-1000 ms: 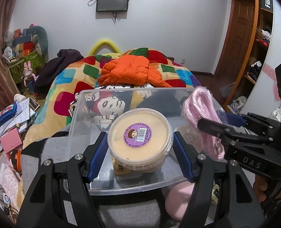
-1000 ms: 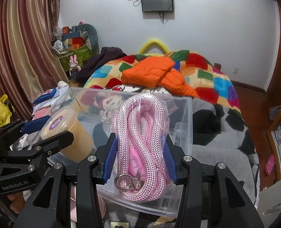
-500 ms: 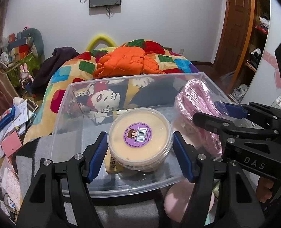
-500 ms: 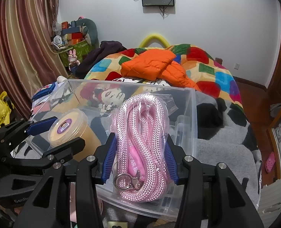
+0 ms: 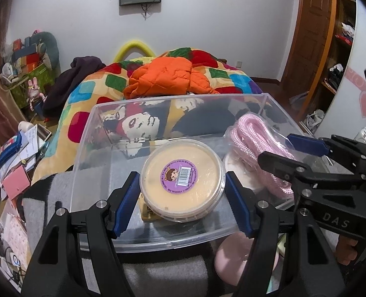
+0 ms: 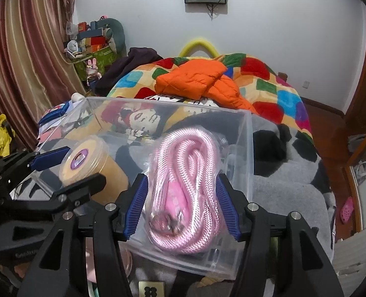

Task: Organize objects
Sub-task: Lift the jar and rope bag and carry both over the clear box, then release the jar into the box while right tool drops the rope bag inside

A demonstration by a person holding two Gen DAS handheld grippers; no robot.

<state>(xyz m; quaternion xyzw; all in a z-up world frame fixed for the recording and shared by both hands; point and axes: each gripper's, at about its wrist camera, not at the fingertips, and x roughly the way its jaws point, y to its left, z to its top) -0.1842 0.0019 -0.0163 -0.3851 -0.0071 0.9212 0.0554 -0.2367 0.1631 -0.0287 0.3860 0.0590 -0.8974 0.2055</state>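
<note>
A clear plastic bin [image 5: 84, 163] stands on a grey blanket at the foot of the bed; it also shows in the right wrist view [image 6: 247, 153]. My left gripper [image 5: 181, 193] is shut on a round beige tub [image 5: 183, 175] with a purple label, held inside the bin over its floor. The tub also shows in the right wrist view [image 6: 84, 163]. My right gripper [image 6: 180, 205] is shut on a bagged coil of pink rope [image 6: 185, 190], held low in the bin's right side. The rope also shows in the left wrist view [image 5: 252, 146].
A yellow packet [image 5: 146, 210] lies on the bin floor under the tub. A pink round object [image 5: 232, 257] sits outside the bin's near wall. An orange jacket [image 5: 168, 79] lies on the colourful bedspread behind. Papers and clutter [image 5: 17, 158] lie at the left.
Both grippers have dropped lower into the bin with their loads. The bin rim now sits higher around the tub and the rope.
</note>
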